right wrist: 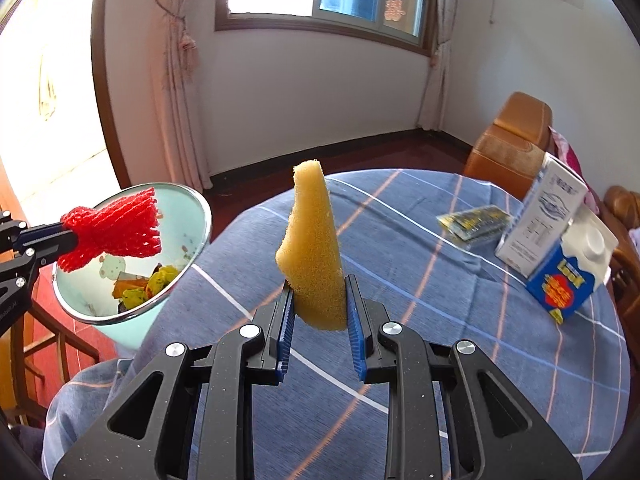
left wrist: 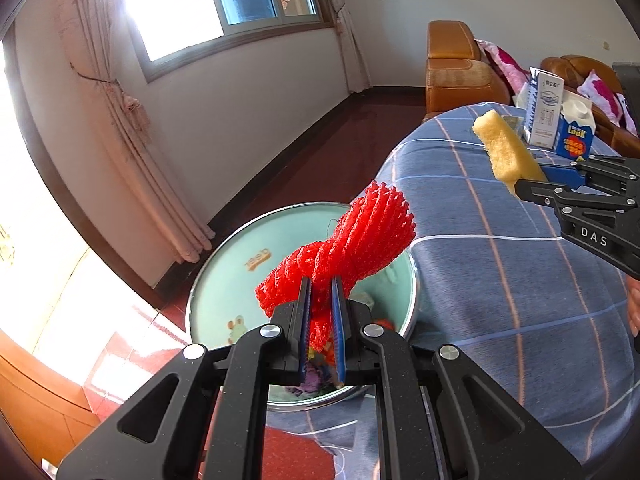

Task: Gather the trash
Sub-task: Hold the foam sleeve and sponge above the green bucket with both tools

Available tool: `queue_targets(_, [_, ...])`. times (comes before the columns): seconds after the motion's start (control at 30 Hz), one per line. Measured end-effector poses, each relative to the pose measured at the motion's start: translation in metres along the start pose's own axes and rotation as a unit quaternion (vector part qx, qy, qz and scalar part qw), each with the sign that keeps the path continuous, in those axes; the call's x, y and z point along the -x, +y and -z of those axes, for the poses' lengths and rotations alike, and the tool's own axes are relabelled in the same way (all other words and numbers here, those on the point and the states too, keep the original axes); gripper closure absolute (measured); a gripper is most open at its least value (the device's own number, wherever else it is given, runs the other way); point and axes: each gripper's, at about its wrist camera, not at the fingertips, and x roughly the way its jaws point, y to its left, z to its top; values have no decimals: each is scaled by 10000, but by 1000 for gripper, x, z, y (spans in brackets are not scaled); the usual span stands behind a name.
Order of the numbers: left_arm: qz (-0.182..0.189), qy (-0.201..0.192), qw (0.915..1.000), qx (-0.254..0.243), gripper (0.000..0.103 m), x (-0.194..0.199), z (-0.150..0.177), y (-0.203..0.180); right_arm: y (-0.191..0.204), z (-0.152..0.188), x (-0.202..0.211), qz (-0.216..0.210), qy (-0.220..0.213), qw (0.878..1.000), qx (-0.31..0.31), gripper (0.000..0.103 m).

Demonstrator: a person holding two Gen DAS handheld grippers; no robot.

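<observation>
Two pieces of trash held in the air beside a table (right wrist: 460, 320) with a blue checked cloth.

Left gripper (left wrist: 320, 316): jaws nearly closed, pinching a red foam net (left wrist: 348, 248) at its twisted waist. Net directly above the open mouth of a pale green bin (left wrist: 224, 276), other scraps already at the bottom. Long axis running up and away from the jaws, flared end pointing up and to the right in the left view. Likely very light, soft and springy, apt to spring back once freed; the narrow waist looks the best place to grip.

Right gripper (right wrist: 320, 316): jaws narrow, clamped on the lower end of a yellow sponge (right wrist: 312, 240). Sponge over the table, well to the right of the bin. Long axis nearly upright, tapered tip pointing up and away from the camera. Probably light, squashy, rough enough not to slip.

Two milk cartons (right wrist: 560, 248) and a flat packet (right wrist: 474, 222) on the far side of the table.
</observation>
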Motion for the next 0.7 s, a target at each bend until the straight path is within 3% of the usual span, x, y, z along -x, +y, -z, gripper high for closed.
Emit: queue_targets(0.7, [-309, 35, 9995, 98, 94, 2, 3, 17, 25, -17, -8, -107, -95, 9993, 342, 78])
